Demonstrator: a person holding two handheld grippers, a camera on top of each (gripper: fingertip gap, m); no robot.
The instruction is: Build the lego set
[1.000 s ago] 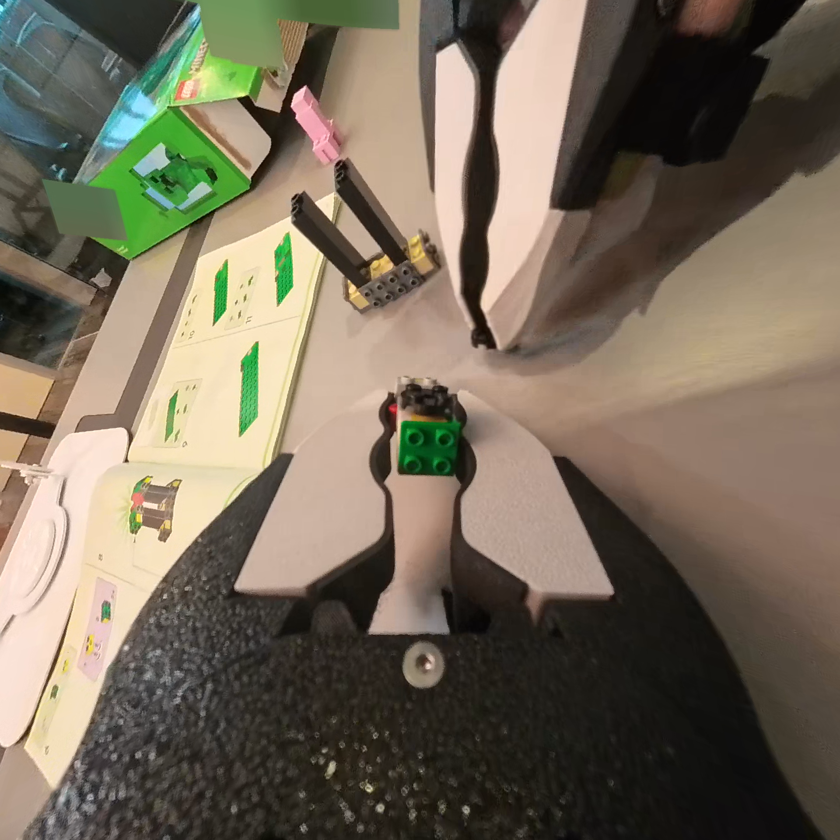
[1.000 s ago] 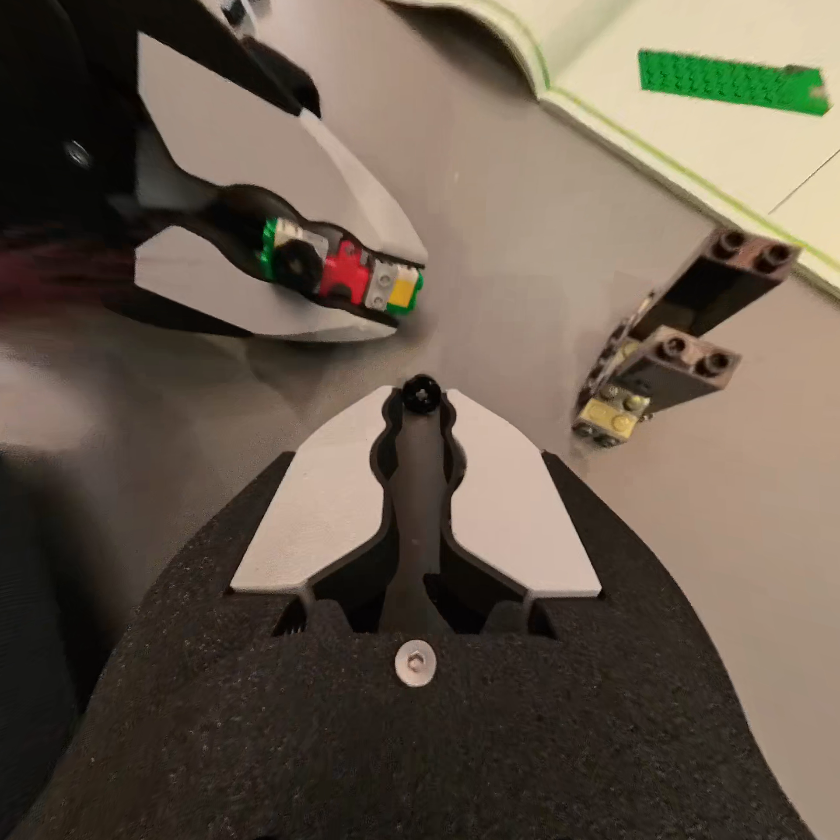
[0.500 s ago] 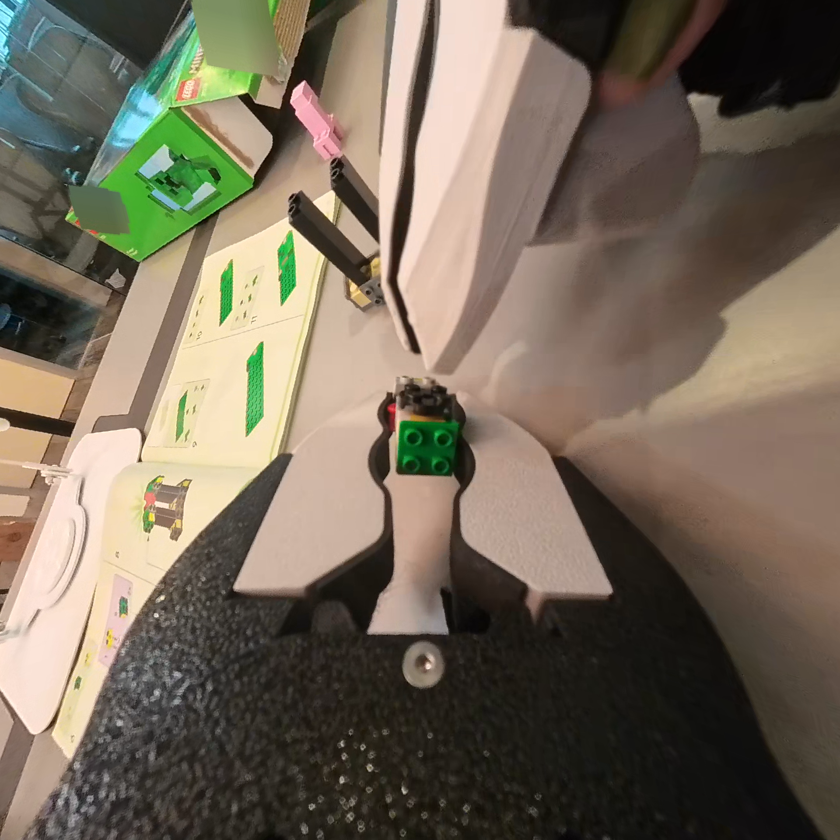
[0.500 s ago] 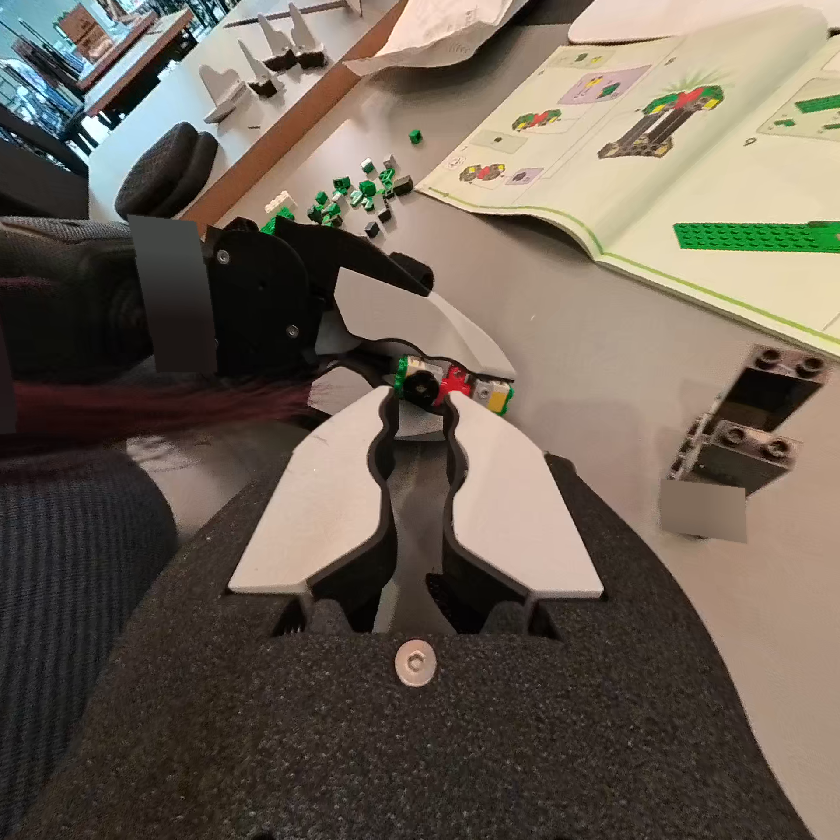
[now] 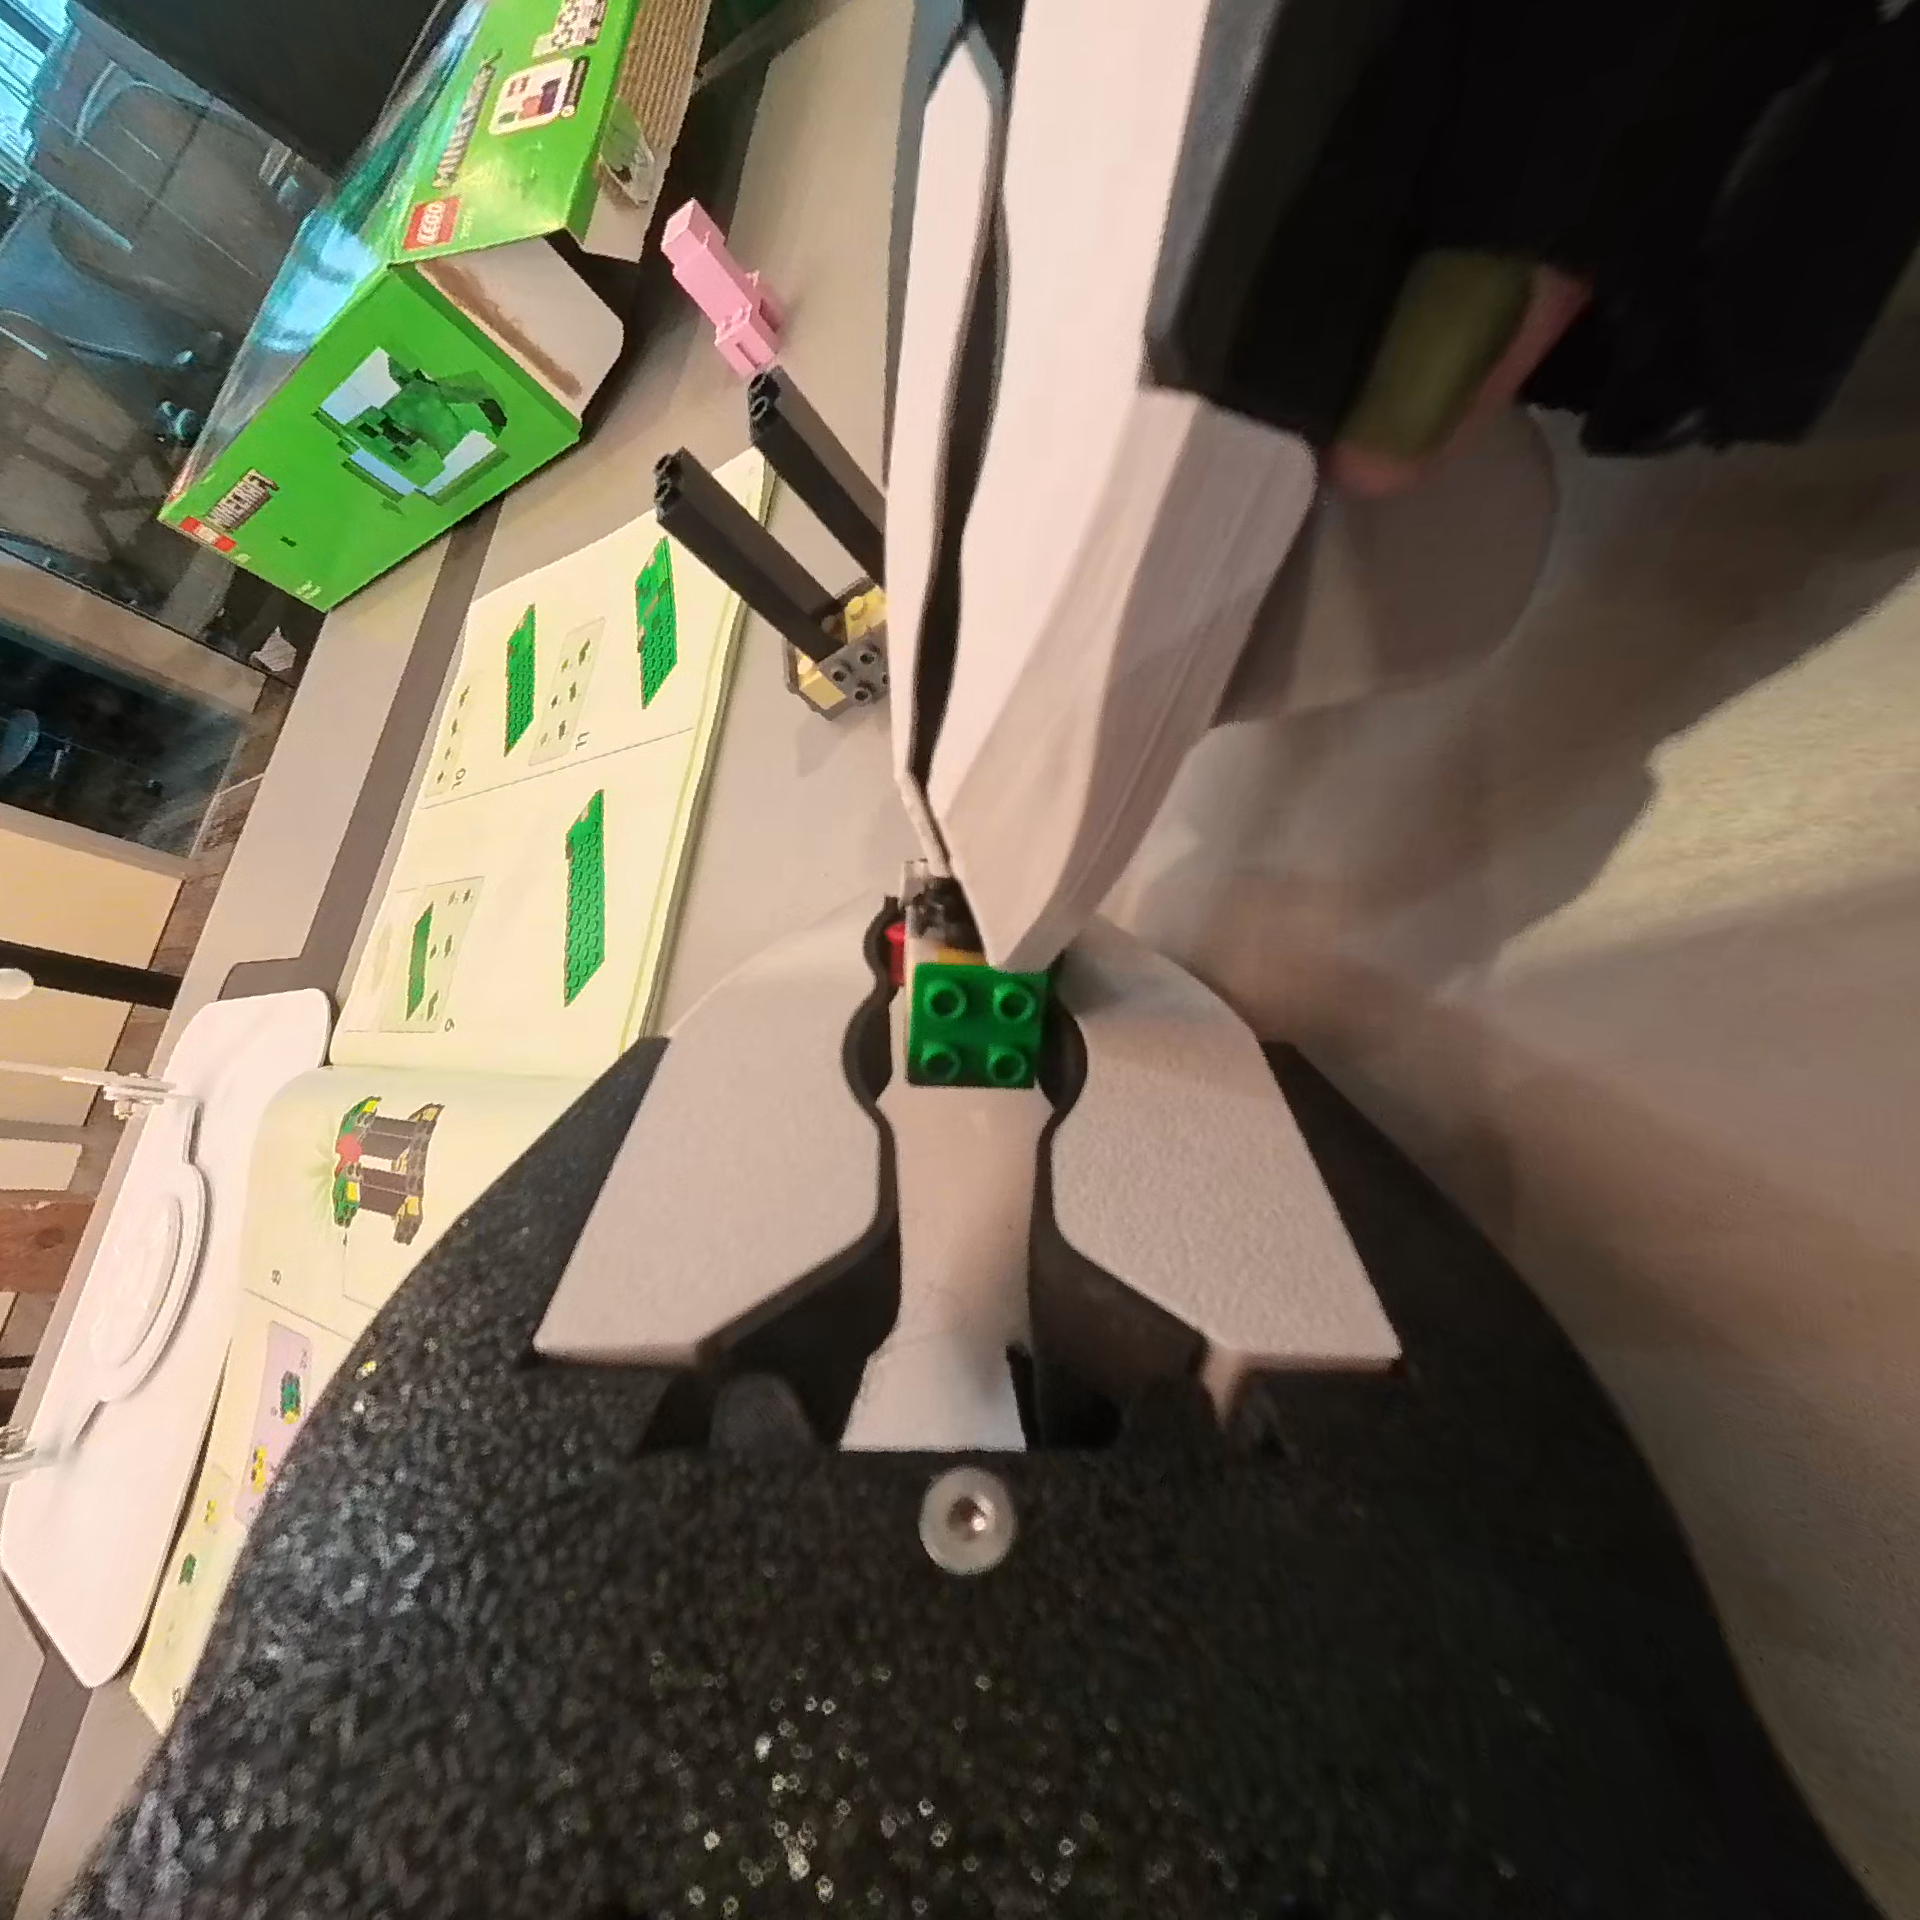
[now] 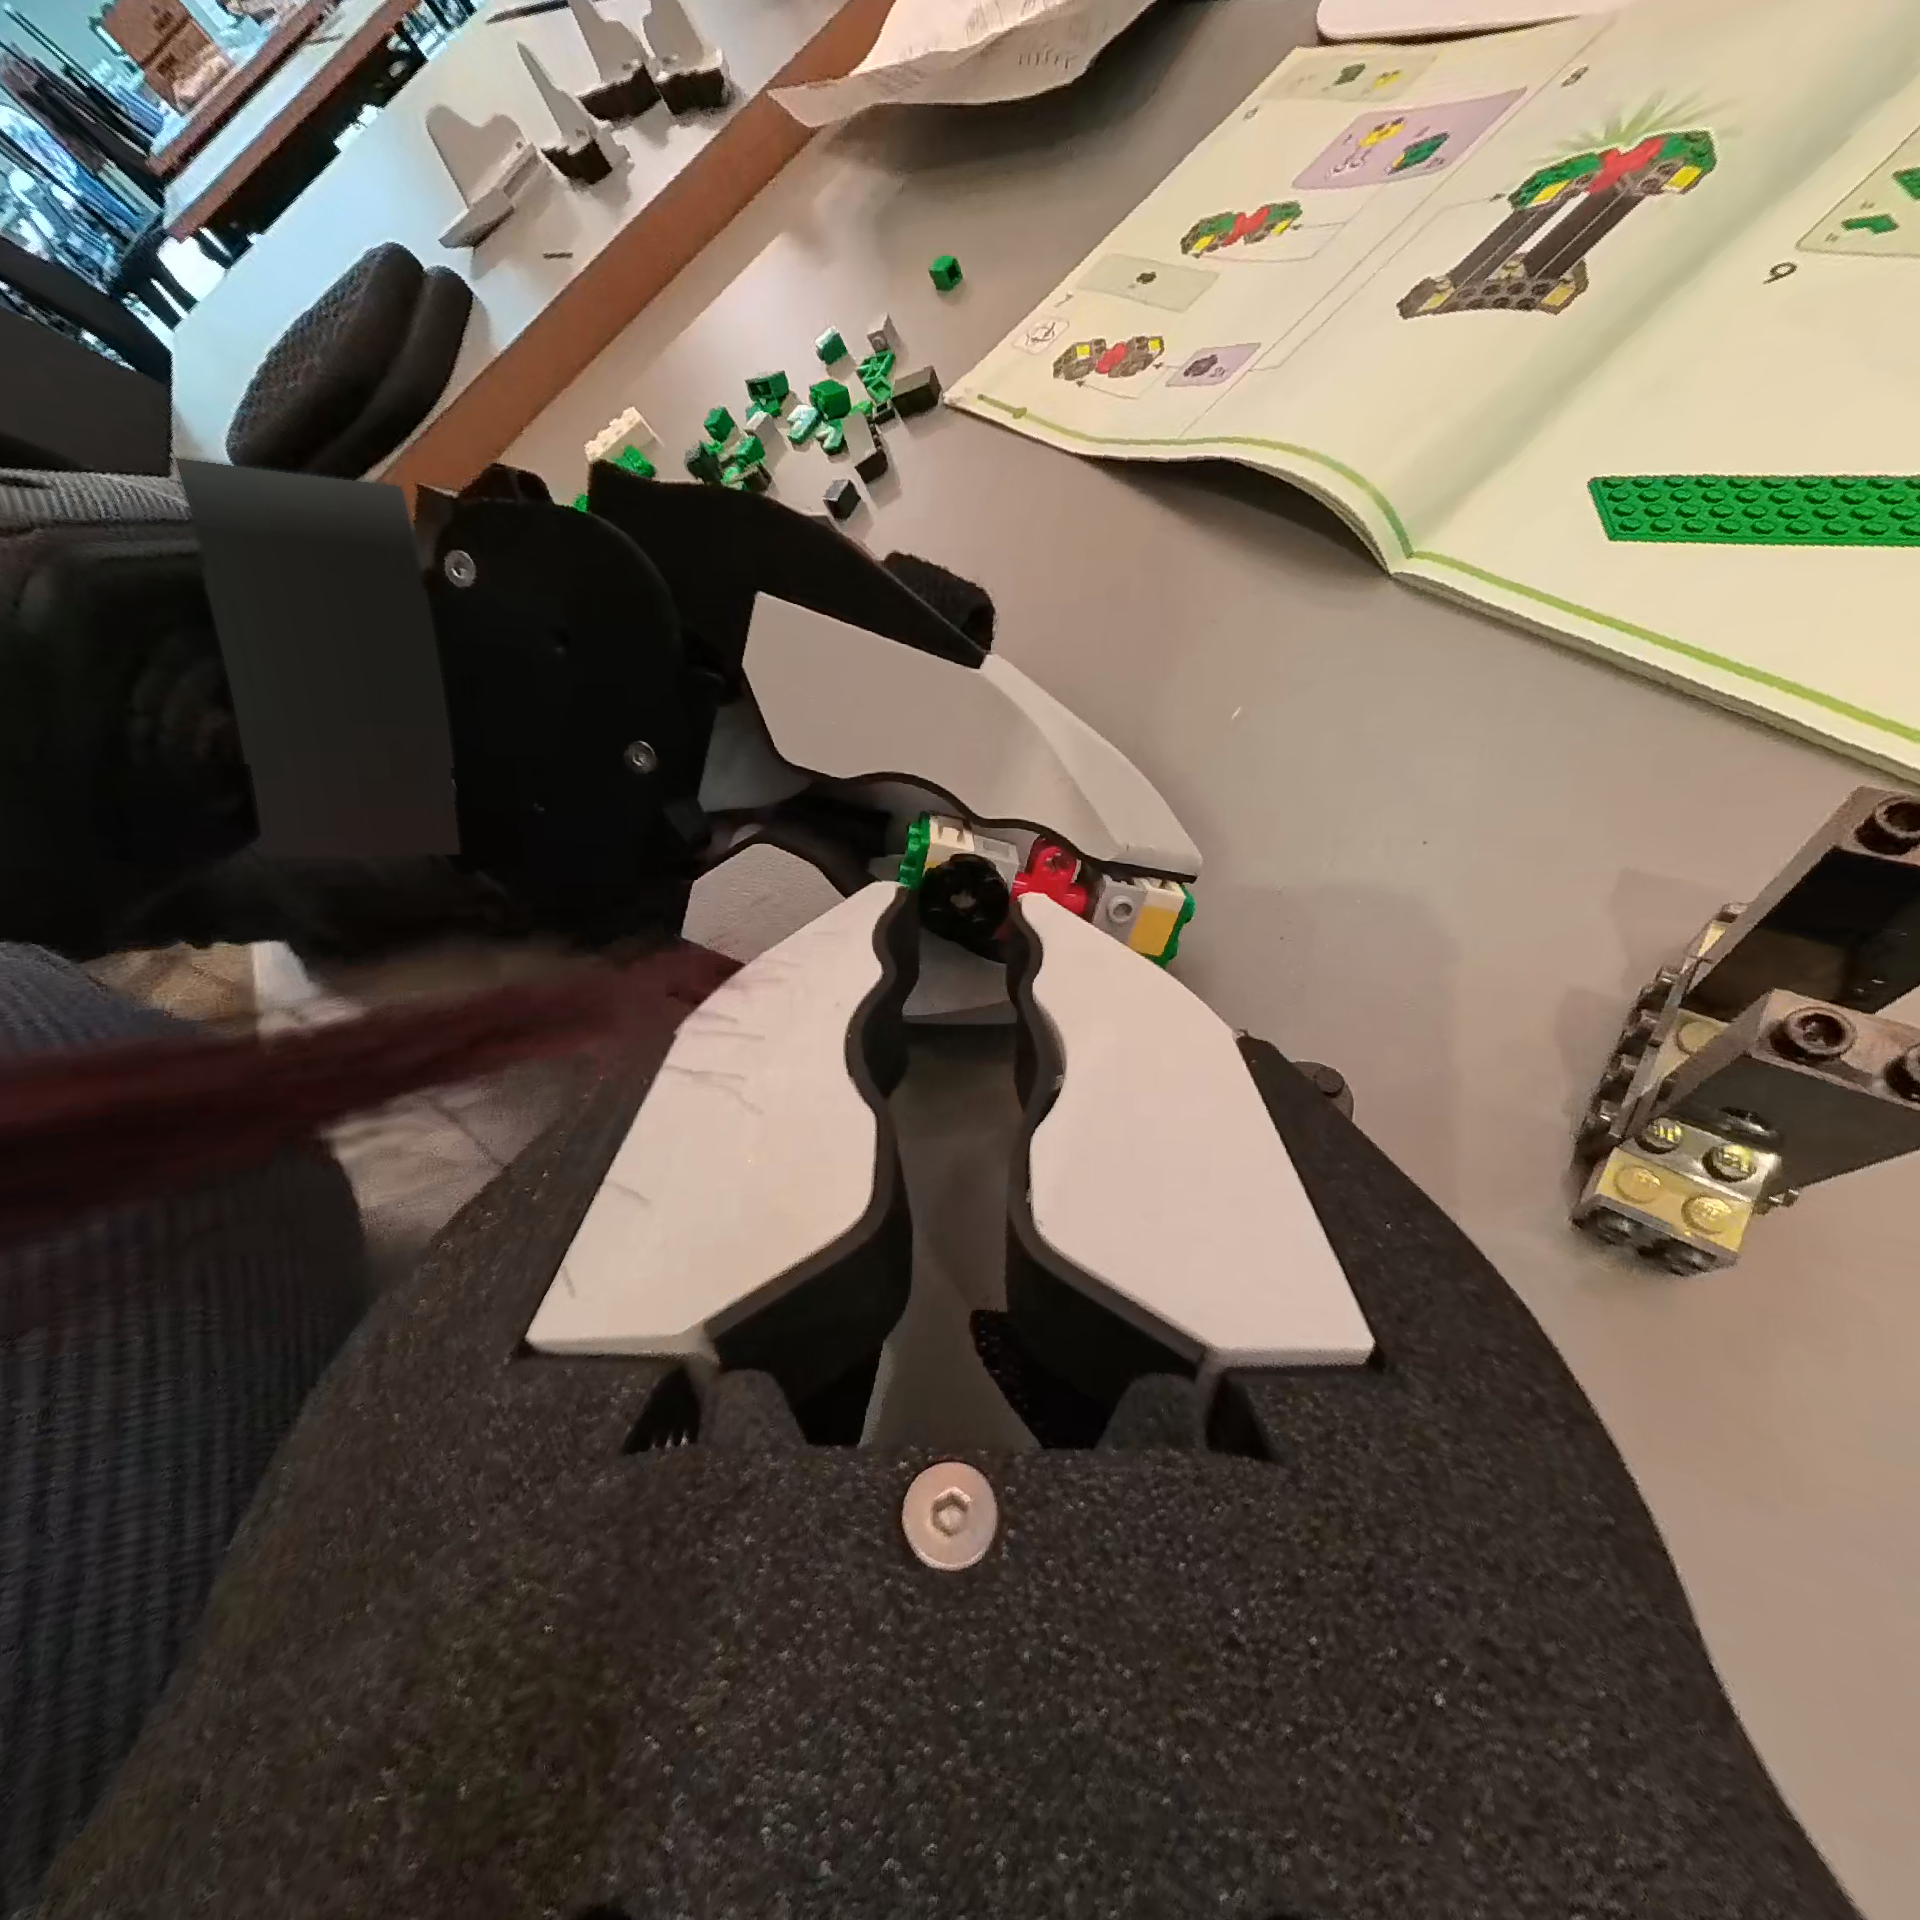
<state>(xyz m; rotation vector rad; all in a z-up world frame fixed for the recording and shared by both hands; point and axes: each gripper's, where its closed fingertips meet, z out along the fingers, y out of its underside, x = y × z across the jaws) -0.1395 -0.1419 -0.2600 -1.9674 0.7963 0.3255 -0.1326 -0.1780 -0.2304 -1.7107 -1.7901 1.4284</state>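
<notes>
the left gripper [image 5: 971, 987] is clamping the multicoloured brick strip [image 6: 1049, 883] at 12 o'clock; the right gripper [image 6: 961, 920] is pinching a black round piece [image 6: 964, 904] against that strip.

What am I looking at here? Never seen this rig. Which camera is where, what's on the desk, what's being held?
No robot: a person holds two hand-operated grippers, each with a wide-angle camera looking forward along its jaws.

In the left wrist view, the left gripper is shut on a small multicolour brick assembly, its green four-stud end facing the camera. The big white shape coming in from above is the other gripper.

In the right wrist view, the right gripper has its jaws at a small round black piece sitting against that same assembly. The jaws look closed around it, though actual contact is hard to confirm.

On the grey table: an open instruction booklet, a scatter of loose bricks, a part-built base with two dark pillars, a green set box and a pink piece.
</notes>
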